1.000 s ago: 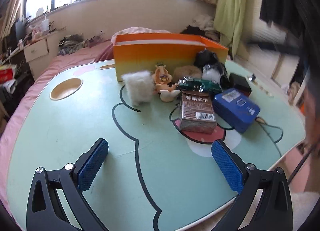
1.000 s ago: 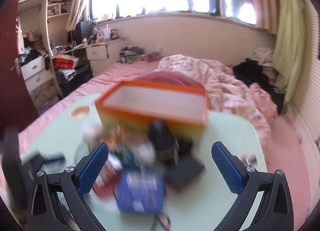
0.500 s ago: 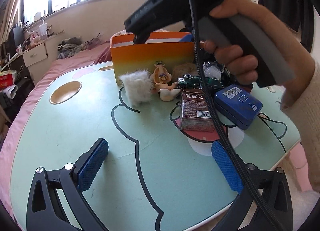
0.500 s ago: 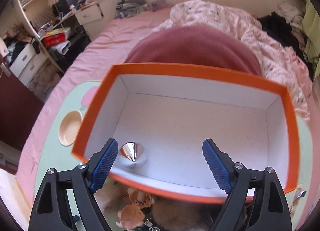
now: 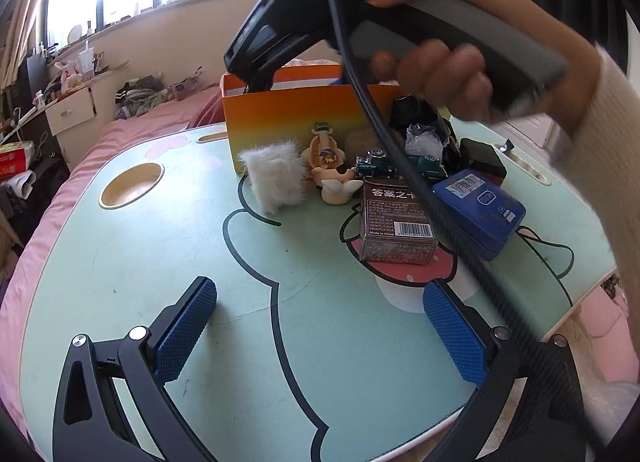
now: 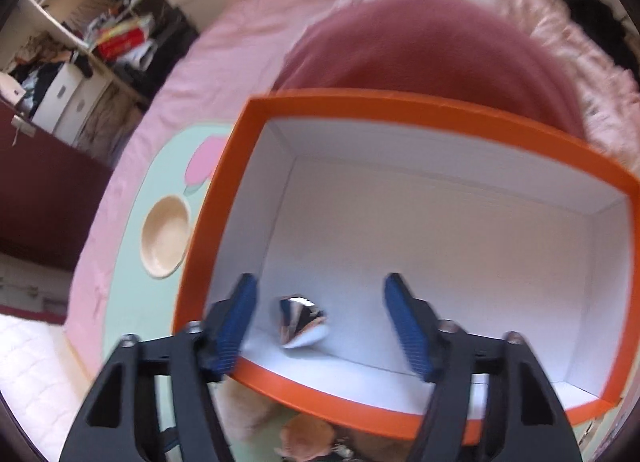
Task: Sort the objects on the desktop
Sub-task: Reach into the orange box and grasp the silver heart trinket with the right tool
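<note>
**Orange box: R gripper over it, jaws narrowing on nothing**

Orange-rimmed box (image 6: pixel 404 102), white inside, sits at far side of mint table (image 5: pixel 120 262). R gripper (image 6: pixel 320 322) points down into it; jaws have just been closing, part-way apart, nothing between pads. Shiny silver cone (image 6: pixel 302 322) lies on box floor near front-left corner, between the fingers but untouched. L gripper (image 5: pixel 320 326) hangs low over bare tabletop, jaws spread wide, empty. Unsorted beside box: white fluffy block (image 5: pixel 276 178), figurine (image 5: pixel 326 154), toy car (image 5: pixel 376 166), brown card box (image 5: pixel 396 226), blue tin (image 5: pixel 478 210).

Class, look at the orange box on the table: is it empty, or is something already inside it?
Not empty. The orange box is open-topped, and one shiny silver cone-shaped object lies on its white floor near the front left corner; the rest of the floor is bare.
</note>
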